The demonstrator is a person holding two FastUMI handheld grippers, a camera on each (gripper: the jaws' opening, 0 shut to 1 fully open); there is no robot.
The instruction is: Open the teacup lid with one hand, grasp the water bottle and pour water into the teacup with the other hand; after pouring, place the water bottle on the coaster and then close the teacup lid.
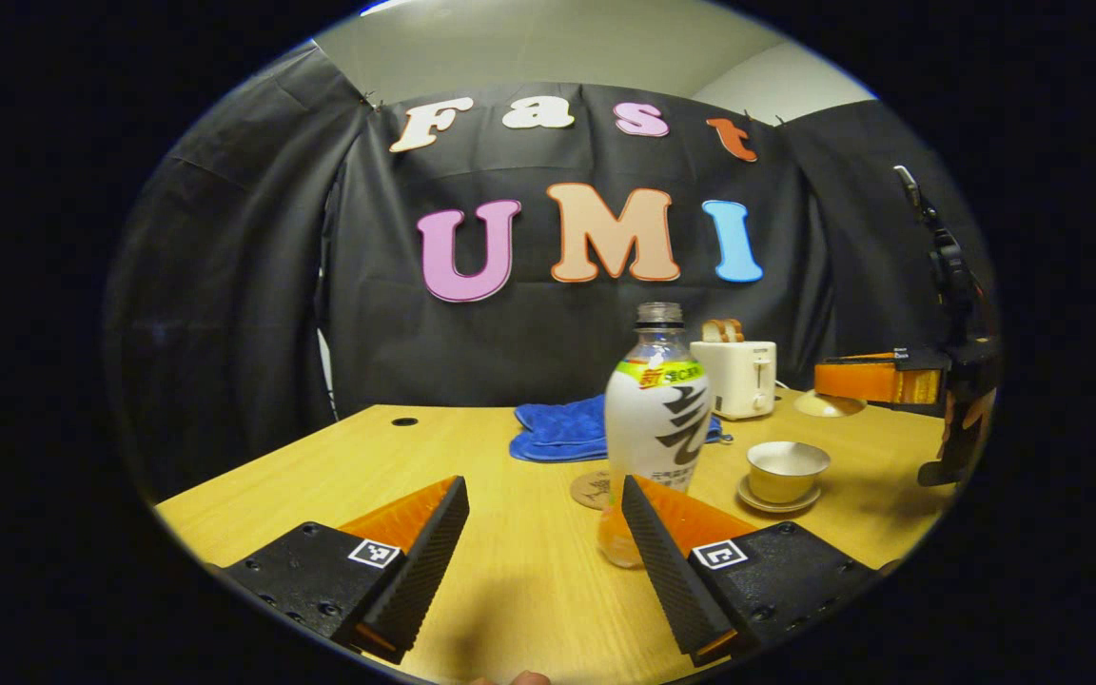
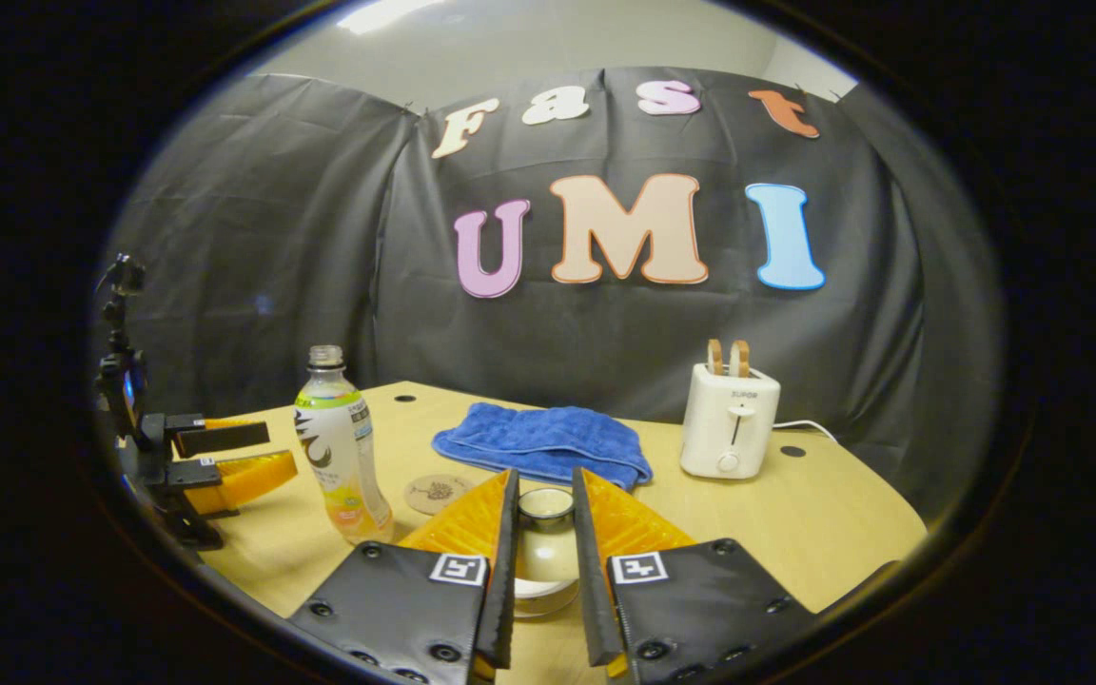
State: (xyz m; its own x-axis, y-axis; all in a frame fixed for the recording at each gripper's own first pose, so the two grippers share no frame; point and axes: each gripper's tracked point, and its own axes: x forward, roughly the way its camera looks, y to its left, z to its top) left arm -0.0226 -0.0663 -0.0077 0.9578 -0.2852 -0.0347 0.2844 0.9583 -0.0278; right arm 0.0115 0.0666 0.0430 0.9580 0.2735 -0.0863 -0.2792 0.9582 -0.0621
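Note:
An uncapped water bottle (image 1: 657, 419) with a white label stands on the table just ahead of my left gripper (image 1: 543, 490). That gripper is open, and its right finger covers the bottle's base. The round coaster (image 1: 592, 490) lies just behind the bottle. The teacup (image 1: 787, 470) sits uncovered on its saucer to the right. My right gripper (image 2: 544, 480) is shut on the knob of the teacup lid (image 2: 544, 561) and holds it above the table. The left gripper view shows that right gripper (image 1: 876, 381) with the lid (image 1: 829, 405) raised beyond the cup. The right gripper view shows the bottle (image 2: 339, 447), the coaster (image 2: 439, 493) and the open left gripper (image 2: 267, 455).
A folded blue cloth (image 2: 543, 442) lies at the back middle of the wooden table (image 2: 824, 514). A white toaster (image 2: 729, 423) with bread in it stands to the cloth's right, its cord trailing behind. The black booth wall closes off the back.

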